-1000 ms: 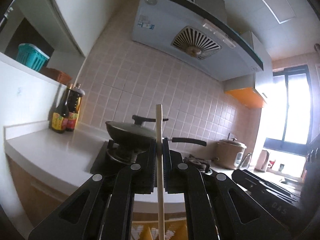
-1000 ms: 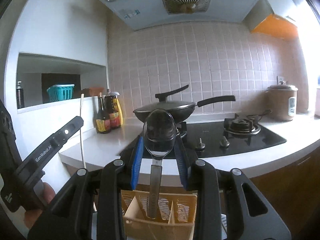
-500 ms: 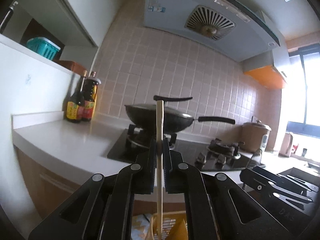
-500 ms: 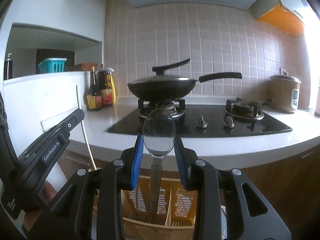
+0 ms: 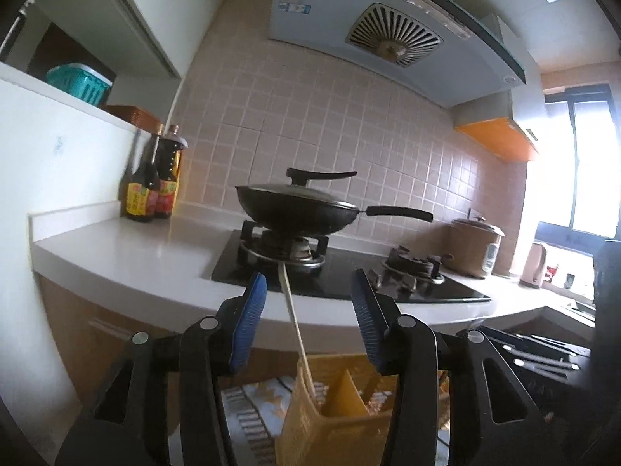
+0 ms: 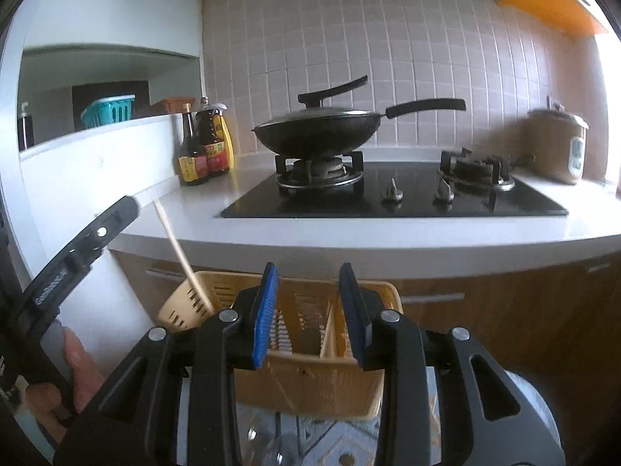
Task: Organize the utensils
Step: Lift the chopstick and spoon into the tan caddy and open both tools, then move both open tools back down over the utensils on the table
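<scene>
A yellow slotted utensil holder with dividers stands below both grippers; it also shows in the right wrist view. A pale wooden chopstick leans in its left compartment, free of my left gripper, which is open around it. The chopstick also shows in the right wrist view. My right gripper is open and empty above the holder. The metal spoon is not visible. The left gripper's body shows at the left of the right wrist view.
A white counter carries a black gas hob with a lidded black wok. Sauce bottles stand at its left. A rice cooker stands at its right. Wooden cabinet fronts are under the counter.
Both grippers have opened. The left one let go of the chopstick, which now leans in the holder. The right one let go of the spoon, which has dropped out of sight.
</scene>
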Tool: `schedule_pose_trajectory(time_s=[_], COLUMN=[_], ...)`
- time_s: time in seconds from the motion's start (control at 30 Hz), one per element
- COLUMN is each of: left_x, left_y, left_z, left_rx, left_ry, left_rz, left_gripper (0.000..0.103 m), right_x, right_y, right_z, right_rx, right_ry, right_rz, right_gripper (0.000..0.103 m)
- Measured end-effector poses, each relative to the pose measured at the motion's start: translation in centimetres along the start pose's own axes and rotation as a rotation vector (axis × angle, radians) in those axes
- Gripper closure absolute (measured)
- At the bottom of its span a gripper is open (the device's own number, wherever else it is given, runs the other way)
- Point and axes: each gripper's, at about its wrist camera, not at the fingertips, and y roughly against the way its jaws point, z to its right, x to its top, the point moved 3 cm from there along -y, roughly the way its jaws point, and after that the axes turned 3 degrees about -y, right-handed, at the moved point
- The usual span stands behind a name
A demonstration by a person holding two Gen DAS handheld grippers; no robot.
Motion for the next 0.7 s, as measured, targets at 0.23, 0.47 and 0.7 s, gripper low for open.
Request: schedule_pose_trajectory(time_s=[0.23, 0.47, 0.7], left_x=[1.2, 1.6, 0.7], left_y=[4.1, 7.1, 8.5], left_z=[-0.4, -0.5, -0.1], left_rx=[-0.011, 0.002, -0.047], left_ry=[-0.027, -0.042, -0.049], left_rz=[-0.032, -0.130, -0.295], left_gripper=[0.055, 0.055, 0.055], right_x=[-0.2, -0.9, -2.2], right_y=[4.1, 8.0, 9.6], right_z=[0.0, -0.9, -2.4], right_rx=[-0.032, -0.082, -0.103], right_ry=[0.016, 0.055, 0.103], right_rz=[-0.011, -0.080, -0.245], right_gripper=[0.055, 0.055, 0.055])
